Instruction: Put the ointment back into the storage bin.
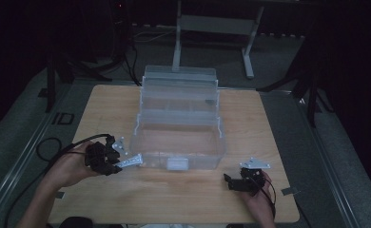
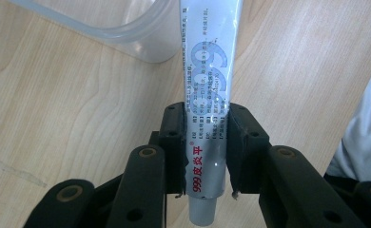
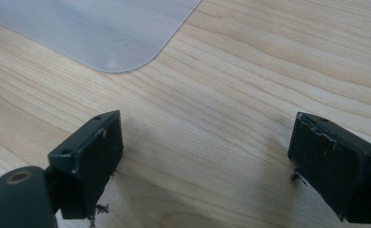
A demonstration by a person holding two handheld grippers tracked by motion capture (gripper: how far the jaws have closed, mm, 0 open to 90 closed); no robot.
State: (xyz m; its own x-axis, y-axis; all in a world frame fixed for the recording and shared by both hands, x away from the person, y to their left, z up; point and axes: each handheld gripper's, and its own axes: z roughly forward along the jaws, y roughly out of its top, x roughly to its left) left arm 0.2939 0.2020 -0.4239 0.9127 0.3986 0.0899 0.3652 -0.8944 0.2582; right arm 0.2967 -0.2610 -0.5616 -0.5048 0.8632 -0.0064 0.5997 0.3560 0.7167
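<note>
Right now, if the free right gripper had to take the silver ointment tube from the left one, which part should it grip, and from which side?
Probably the flat printed body of the silver ointment tube that projects beyond the left gripper, approached from the far, crimped end. The left gripper already clamps the cap end, so only that long flat part is free. The right gripper is open over the wooden table.

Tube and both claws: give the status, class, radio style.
Left claw shut on tube, beside clear box. Right claw open, empty, over table. Nothing in the way.
</note>
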